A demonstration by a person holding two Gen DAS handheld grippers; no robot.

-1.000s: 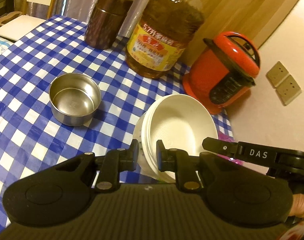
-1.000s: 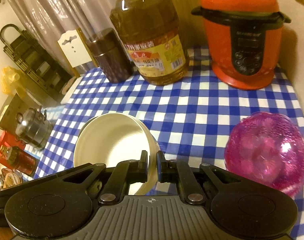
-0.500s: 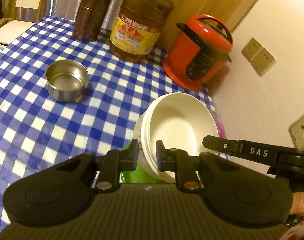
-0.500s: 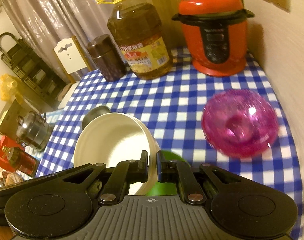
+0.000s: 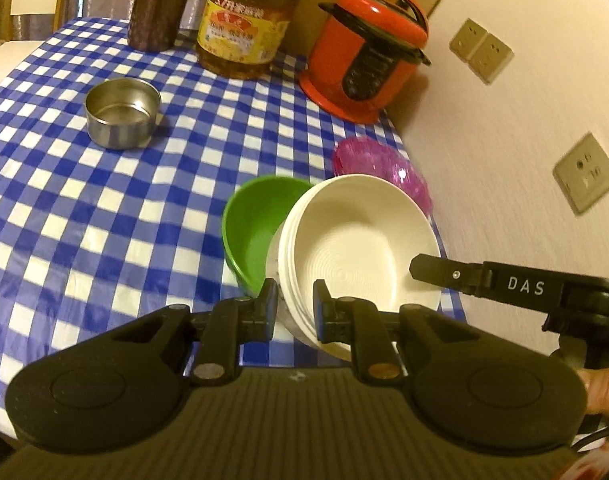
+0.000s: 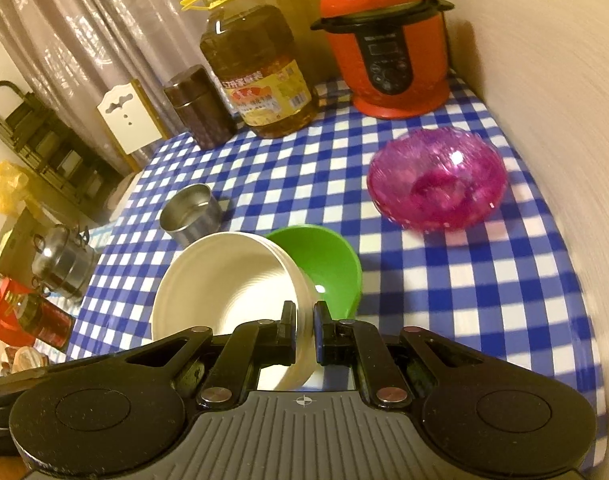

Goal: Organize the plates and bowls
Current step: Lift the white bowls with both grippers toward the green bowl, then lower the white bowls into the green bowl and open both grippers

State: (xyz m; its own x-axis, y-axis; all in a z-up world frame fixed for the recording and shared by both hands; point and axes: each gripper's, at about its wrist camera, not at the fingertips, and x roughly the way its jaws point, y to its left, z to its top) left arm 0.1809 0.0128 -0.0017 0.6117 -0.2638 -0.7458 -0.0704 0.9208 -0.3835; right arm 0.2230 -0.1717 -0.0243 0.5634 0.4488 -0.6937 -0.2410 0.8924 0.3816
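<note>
Left gripper (image 5: 294, 306) and right gripper (image 6: 304, 330) both clamped on opposite rims of white bowl (image 5: 360, 248), tilted above green bowl (image 5: 260, 224). Could slip from thin-rim pinches or clip green rim and tip it. White: ridged, matte, stacked. Green: smooth plastic. Nearby: faceted pink bowl (image 6: 438, 184), steel cup (image 5: 122, 112).

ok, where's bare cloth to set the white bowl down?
Widest free patch: checkered cloth left of the green bowl, below the steel cup. Another lies between the green bowl and the pink bowl. The back edge is crowded: canister, oil jug, red cooker.
</note>
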